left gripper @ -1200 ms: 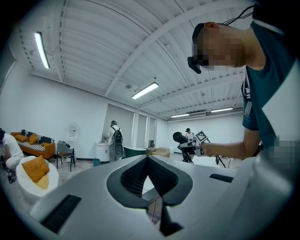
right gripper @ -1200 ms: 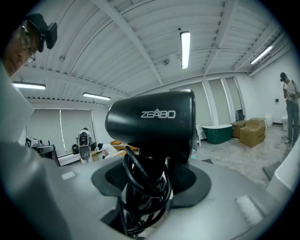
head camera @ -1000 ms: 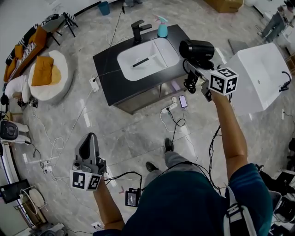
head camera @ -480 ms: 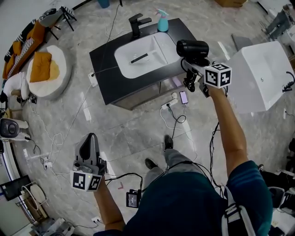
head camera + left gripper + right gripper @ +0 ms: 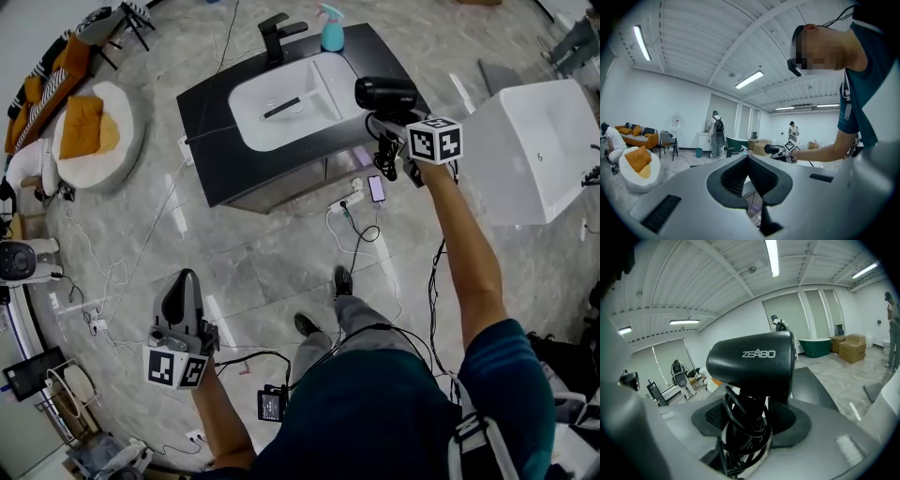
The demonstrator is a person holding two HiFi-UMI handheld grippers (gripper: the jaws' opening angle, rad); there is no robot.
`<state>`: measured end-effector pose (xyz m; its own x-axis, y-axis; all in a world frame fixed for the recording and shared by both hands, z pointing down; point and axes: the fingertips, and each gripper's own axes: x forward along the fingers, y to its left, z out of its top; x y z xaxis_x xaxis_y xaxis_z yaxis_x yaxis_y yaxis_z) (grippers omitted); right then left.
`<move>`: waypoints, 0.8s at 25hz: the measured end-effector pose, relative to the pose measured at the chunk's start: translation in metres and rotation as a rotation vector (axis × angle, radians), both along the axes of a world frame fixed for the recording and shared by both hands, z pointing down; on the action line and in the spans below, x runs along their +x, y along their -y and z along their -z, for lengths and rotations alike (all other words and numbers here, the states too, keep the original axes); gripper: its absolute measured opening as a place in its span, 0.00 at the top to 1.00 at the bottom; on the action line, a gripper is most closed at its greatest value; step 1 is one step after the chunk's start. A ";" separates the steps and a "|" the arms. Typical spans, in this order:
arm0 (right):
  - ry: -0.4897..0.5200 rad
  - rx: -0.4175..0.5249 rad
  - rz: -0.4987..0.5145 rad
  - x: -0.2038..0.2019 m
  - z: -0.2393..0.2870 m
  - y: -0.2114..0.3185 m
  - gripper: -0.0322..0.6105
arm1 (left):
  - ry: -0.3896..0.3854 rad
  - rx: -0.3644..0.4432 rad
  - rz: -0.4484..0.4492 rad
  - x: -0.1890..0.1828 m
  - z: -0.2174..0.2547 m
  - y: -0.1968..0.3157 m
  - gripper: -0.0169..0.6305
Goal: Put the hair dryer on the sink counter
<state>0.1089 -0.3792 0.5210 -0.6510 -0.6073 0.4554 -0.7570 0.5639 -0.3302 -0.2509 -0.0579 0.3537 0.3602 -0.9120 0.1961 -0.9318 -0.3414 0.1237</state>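
The black hair dryer (image 5: 384, 93) has its cord wound round the handle. My right gripper (image 5: 387, 125) is shut on that handle and holds the dryer up, in line with the right end of the black sink counter (image 5: 217, 141). In the right gripper view the dryer (image 5: 751, 363) stands upright between the jaws of the right gripper (image 5: 744, 423). My left gripper (image 5: 182, 286) hangs low over the floor at the left, shut and empty. In the left gripper view the left gripper (image 5: 749, 160) points towards the far-off dryer (image 5: 770, 149).
A white basin (image 5: 286, 98), a black faucet (image 5: 277, 36) and a blue spray bottle (image 5: 330, 28) are on the counter. A white bathtub (image 5: 539, 150) stands at the right. A phone (image 5: 375, 188) and cables lie on the floor below the counter. A white seat with orange cushions (image 5: 94, 136) is at the left.
My right gripper has carried the hair dryer a little left, over the counter's right end. The left gripper has stayed where it was.
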 end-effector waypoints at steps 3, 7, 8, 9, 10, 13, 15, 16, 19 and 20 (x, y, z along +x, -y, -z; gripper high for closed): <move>-0.021 -0.022 -0.003 0.003 -0.021 0.009 0.57 | 0.005 -0.015 0.009 0.002 -0.007 -0.001 0.97; -0.029 -0.054 0.000 0.002 -0.043 0.021 0.57 | 0.010 -0.033 0.020 0.001 -0.012 -0.002 0.97; -0.033 -0.063 0.002 0.002 -0.048 0.023 0.57 | 0.012 -0.038 0.022 0.002 -0.013 -0.002 0.97; -0.037 -0.073 0.003 0.002 -0.054 0.025 0.57 | 0.013 -0.044 0.024 0.003 -0.015 -0.003 0.97; -0.040 -0.084 0.003 0.002 -0.061 0.027 0.57 | 0.015 -0.050 0.026 0.004 -0.018 -0.003 0.97; -0.043 -0.113 0.003 0.001 -0.079 0.035 0.57 | 0.018 -0.063 0.030 0.005 -0.025 -0.003 0.97; -0.062 -0.129 0.003 0.002 -0.089 0.041 0.57 | 0.018 -0.073 0.033 0.006 -0.028 -0.001 0.97; -0.072 -0.137 0.003 0.002 -0.095 0.044 0.57 | 0.018 -0.078 0.034 0.006 -0.030 -0.001 0.97; -0.092 -0.163 0.008 0.002 -0.110 0.052 0.57 | 0.015 -0.091 0.036 0.008 -0.036 0.003 0.97; -0.098 -0.171 0.010 0.002 -0.116 0.054 0.57 | 0.013 -0.095 0.036 0.009 -0.038 0.005 0.97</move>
